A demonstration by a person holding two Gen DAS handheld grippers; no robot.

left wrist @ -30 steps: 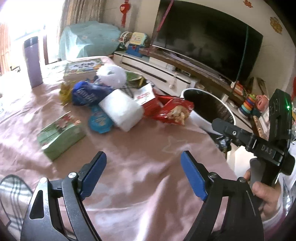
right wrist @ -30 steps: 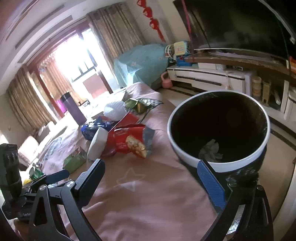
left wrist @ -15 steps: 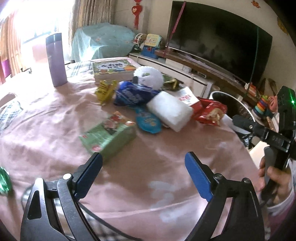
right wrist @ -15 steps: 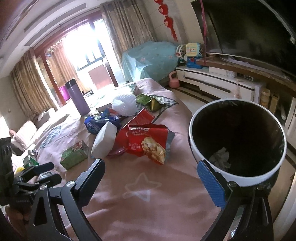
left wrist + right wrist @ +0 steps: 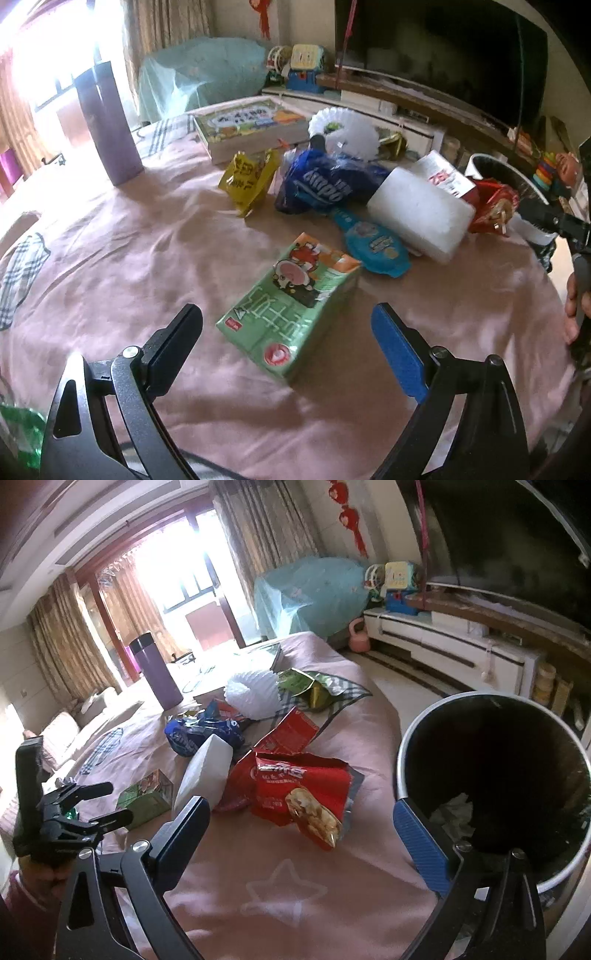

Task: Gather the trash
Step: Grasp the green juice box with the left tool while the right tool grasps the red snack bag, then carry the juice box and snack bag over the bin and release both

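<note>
The left claw (image 5: pixel 286 338), jaws spread wide and empty, is lining up on the green snack box (image 5: pixel 291 306) lying on the pink-clothed table (image 5: pixel 129 258) (probably the next pick), needing a descent and squeeze, while the right claw (image 5: pixel 301 834) is hanging equally wide beside the trash bin (image 5: pixel 410 738).

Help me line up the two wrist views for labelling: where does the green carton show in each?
Left wrist: the green carton lies low in the centre, just ahead of the open left gripper.
Right wrist: it sits at the left, small, beside the white foam block.
Shared landmark: the purple flask, upright at the far side of the table in both.
</note>
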